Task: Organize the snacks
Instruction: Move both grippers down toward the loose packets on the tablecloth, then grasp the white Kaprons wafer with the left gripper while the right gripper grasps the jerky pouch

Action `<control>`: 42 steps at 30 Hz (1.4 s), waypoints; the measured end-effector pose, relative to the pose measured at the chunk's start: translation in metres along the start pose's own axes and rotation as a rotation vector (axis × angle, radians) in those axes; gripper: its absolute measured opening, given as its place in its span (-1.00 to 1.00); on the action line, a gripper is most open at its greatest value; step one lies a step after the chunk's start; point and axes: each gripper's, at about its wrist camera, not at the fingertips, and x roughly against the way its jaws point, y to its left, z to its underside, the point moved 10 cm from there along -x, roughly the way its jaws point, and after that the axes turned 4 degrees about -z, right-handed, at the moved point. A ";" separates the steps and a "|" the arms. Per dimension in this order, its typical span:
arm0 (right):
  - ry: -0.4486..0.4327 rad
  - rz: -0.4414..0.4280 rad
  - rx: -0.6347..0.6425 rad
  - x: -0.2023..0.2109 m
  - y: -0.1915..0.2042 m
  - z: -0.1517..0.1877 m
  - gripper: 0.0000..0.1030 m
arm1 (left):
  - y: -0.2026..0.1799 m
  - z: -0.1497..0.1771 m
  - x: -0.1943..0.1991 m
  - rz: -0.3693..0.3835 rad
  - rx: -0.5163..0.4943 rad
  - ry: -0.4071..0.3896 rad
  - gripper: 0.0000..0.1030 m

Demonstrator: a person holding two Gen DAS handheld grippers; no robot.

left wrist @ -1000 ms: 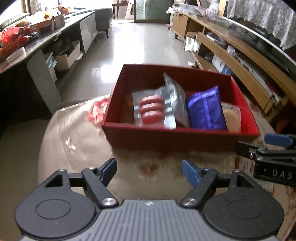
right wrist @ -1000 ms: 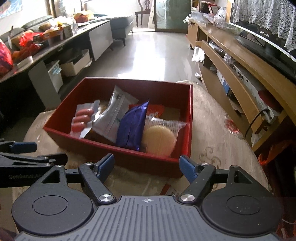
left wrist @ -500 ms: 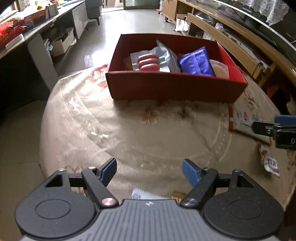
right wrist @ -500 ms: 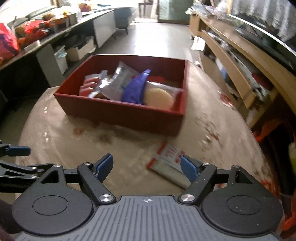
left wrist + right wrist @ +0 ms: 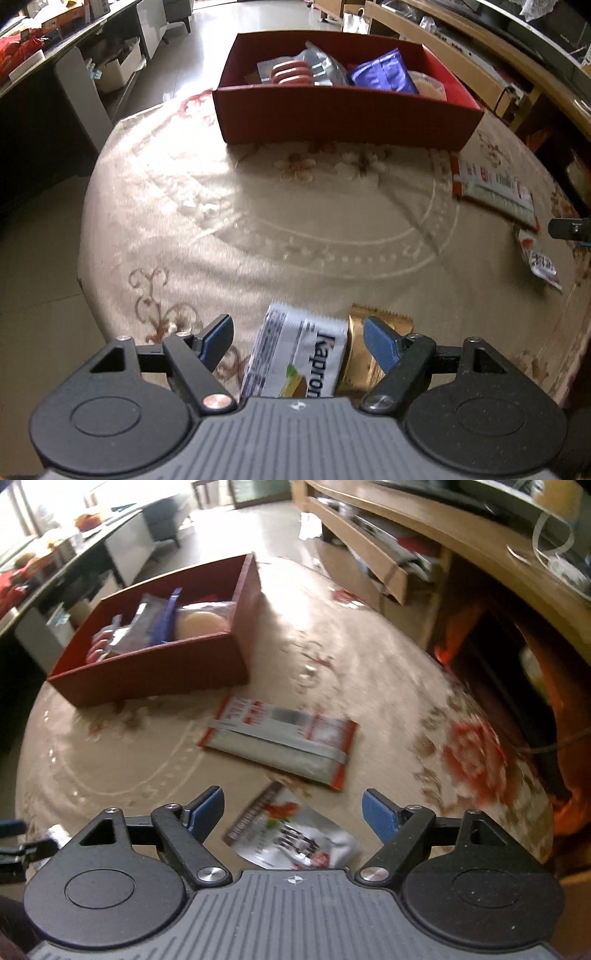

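Hovering left claw (image 5: 298,338) over white packet (image 5: 295,360); right claw (image 5: 293,810) opening.

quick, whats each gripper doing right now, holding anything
Left gripper: open, holding nothing, white snack packet below its jaws.
Right gripper: jaws opening, holding nothing, silver packet lies beneath.

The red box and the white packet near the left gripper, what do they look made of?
The red box looks like matte cardboard: thin, straight, dull walls. The white packet seems glossy plastic film, with a crimped top edge and printed lettering; blur leaves that uncertain.
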 end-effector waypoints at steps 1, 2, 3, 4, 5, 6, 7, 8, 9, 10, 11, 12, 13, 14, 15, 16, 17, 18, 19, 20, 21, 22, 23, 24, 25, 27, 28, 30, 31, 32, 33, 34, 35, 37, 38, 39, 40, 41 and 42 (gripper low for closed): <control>0.007 0.005 -0.012 -0.002 -0.004 0.002 0.68 | 0.000 0.002 0.000 -0.002 -0.001 0.004 0.55; 0.016 0.005 -0.022 -0.004 -0.007 0.005 0.69 | 0.000 0.004 0.000 -0.002 -0.001 0.007 0.55; 0.030 0.004 -0.032 -0.007 -0.009 0.007 0.69 | 0.001 0.006 -0.001 -0.001 -0.002 0.009 0.55; 0.045 0.004 -0.044 -0.010 -0.011 0.010 0.69 | 0.001 0.008 -0.001 0.000 -0.003 0.012 0.55; 0.056 -0.005 -0.054 -0.013 -0.011 0.011 0.69 | 0.000 0.009 -0.001 0.002 -0.004 0.015 0.55; 0.063 -0.013 -0.049 -0.014 -0.010 0.012 0.69 | 0.000 0.010 0.000 0.004 -0.004 0.016 0.55; 0.064 -0.014 -0.032 -0.015 -0.007 0.012 0.69 | 0.001 0.010 0.000 0.006 -0.002 0.017 0.55; 0.065 -0.012 -0.007 -0.016 -0.005 0.012 0.69 | 0.002 0.011 -0.001 0.006 0.000 0.019 0.55; 0.071 -0.013 0.027 -0.018 -0.001 0.011 0.69 | 0.003 0.012 -0.001 0.005 0.003 0.020 0.55; 0.078 -0.019 0.058 -0.021 0.001 0.010 0.69 | 0.004 0.013 -0.001 0.003 0.008 0.022 0.55; 0.084 -0.025 0.084 -0.024 0.004 0.010 0.69 | 0.005 0.013 -0.002 0.001 0.010 0.023 0.55; 0.087 -0.028 0.096 -0.026 0.004 0.008 0.69 | 0.005 0.014 -0.003 0.000 0.010 0.026 0.55; 0.087 -0.034 0.107 -0.029 0.004 0.006 0.69 | 0.005 0.014 -0.003 0.001 0.010 0.027 0.55; 0.084 -0.044 0.121 -0.032 0.006 0.005 0.69 | 0.004 0.014 -0.003 0.003 0.010 0.028 0.55; 0.081 -0.065 0.139 -0.035 0.010 0.004 0.69 | 0.004 0.014 -0.003 0.008 0.012 0.029 0.55; 0.085 -0.091 0.145 -0.037 0.014 0.004 0.69 | 0.003 0.013 -0.003 0.015 0.016 0.030 0.55; 0.096 -0.111 0.143 -0.040 0.017 0.006 0.69 | 0.003 0.013 -0.002 0.020 0.019 0.030 0.55; 0.113 -0.128 0.143 -0.043 0.020 0.008 0.69 | 0.002 0.012 -0.002 0.022 0.021 0.030 0.55; 0.130 -0.134 0.145 -0.046 0.022 0.011 0.69 | 0.003 0.012 -0.002 0.024 0.023 0.029 0.55; 0.143 -0.128 0.150 -0.048 0.023 0.015 0.70 | 0.003 0.012 -0.001 0.025 0.025 0.028 0.55; 0.159 -0.126 0.153 -0.049 0.024 0.018 0.70 | 0.004 0.012 -0.001 0.028 0.028 0.027 0.55; 0.175 -0.136 0.144 -0.048 0.025 0.023 0.72 | 0.005 0.011 -0.001 0.030 0.032 0.027 0.55; 0.181 -0.146 0.136 -0.046 0.027 0.026 0.72 | 0.006 0.011 -0.001 0.032 0.037 0.028 0.55; 0.191 -0.157 0.127 -0.042 0.029 0.030 0.72 | 0.007 0.011 -0.001 0.034 0.041 0.029 0.55; 0.202 -0.177 0.111 -0.038 0.031 0.036 0.72 | 0.009 0.011 -0.001 0.034 0.046 0.029 0.55; 0.215 -0.207 0.091 -0.027 0.034 0.045 0.73 | 0.011 0.011 -0.002 0.033 0.050 0.031 0.55; 0.208 -0.215 0.097 -0.022 0.036 0.047 0.73 | 0.012 0.011 -0.002 0.033 0.052 0.032 0.55; 0.193 -0.205 0.120 -0.014 0.035 0.050 0.73 | 0.013 0.011 -0.002 0.033 0.056 0.035 0.55; 0.197 -0.198 0.129 -0.012 0.035 0.053 0.73 | 0.013 0.011 -0.003 0.035 0.056 0.035 0.55; 0.206 -0.195 0.143 -0.012 0.035 0.056 0.73 | 0.012 0.011 -0.003 0.035 0.054 0.035 0.55; 0.209 -0.189 0.171 -0.012 0.036 0.058 0.73 | 0.012 0.011 -0.002 0.033 0.052 0.034 0.55; 0.205 -0.174 0.217 -0.012 0.038 0.059 0.73 | 0.012 0.011 -0.002 0.032 0.049 0.033 0.55; 0.199 -0.161 0.259 -0.014 0.040 0.059 0.73 | 0.012 0.012 -0.003 0.030 0.047 0.034 0.55; 0.221 -0.154 0.347 -0.017 0.046 0.061 0.73 | 0.013 0.012 -0.003 0.026 0.048 0.035 0.55; 0.249 -0.160 0.385 -0.020 0.048 0.063 0.73 | 0.013 0.012 -0.004 0.024 0.048 0.036 0.55; 0.272 -0.160 0.436 -0.022 0.050 0.067 0.73 | 0.013 0.013 -0.004 0.022 0.047 0.038 0.55; 0.291 -0.154 0.487 -0.024 0.052 0.070 0.73 | 0.013 0.013 -0.005 0.020 0.045 0.040 0.55; 0.310 -0.154 0.522 -0.026 0.053 0.074 0.73 | 0.014 0.013 -0.006 0.017 0.044 0.042 0.55; 0.323 -0.155 0.547 -0.028 0.054 0.076 0.74 | 0.014 0.014 -0.006 0.015 0.043 0.044 0.55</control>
